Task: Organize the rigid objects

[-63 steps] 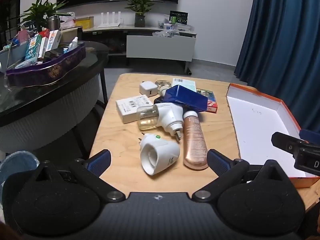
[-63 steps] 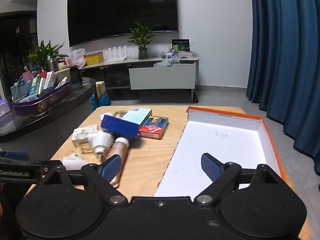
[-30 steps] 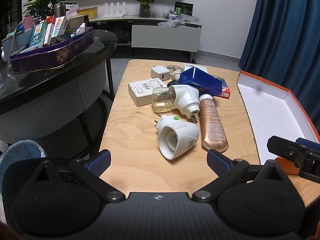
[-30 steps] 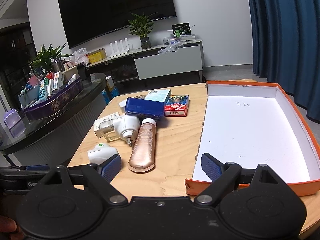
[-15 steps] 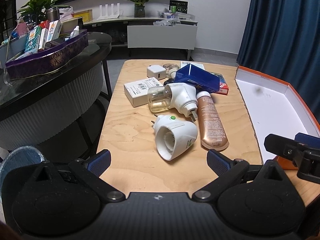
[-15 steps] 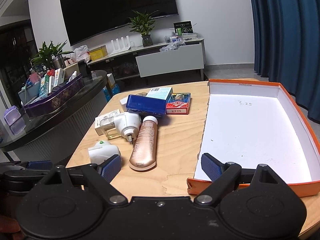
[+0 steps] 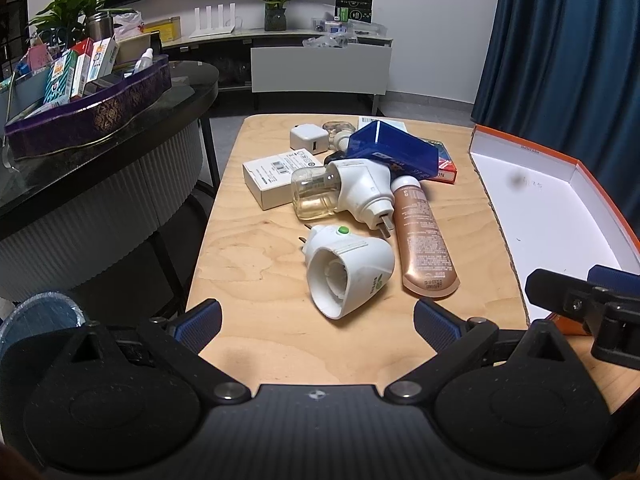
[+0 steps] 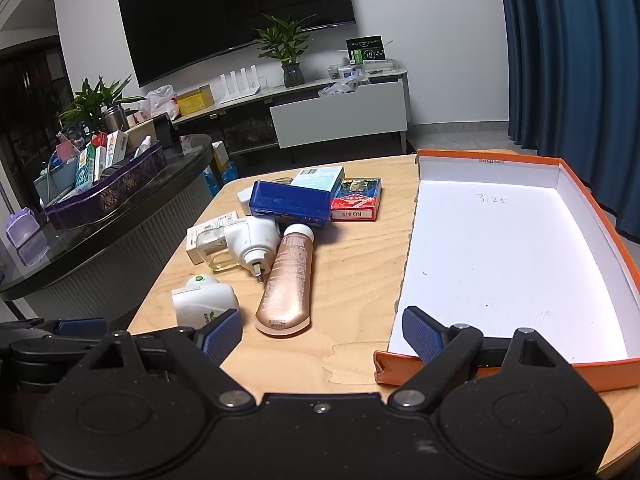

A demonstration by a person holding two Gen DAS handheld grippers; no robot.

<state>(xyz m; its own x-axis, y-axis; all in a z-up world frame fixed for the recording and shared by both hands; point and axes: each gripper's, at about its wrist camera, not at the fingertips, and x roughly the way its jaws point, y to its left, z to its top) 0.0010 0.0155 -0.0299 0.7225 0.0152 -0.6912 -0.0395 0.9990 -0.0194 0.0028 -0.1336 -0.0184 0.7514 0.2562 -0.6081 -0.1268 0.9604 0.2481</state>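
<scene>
Nothing sorted yet: the orange-walled white cardboard tray lies bare at three o'clock, while the white plug-in diffuser, bronze tube and blue box crowd twelve o'clock; left gripper and right gripper both spread wide, holding nothing

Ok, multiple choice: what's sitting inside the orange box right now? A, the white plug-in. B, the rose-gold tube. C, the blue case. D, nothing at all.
D: the orange box shows only its bare white floor, while the rose-gold tube, blue case and white plug-in all lie on the wooden table.
</scene>
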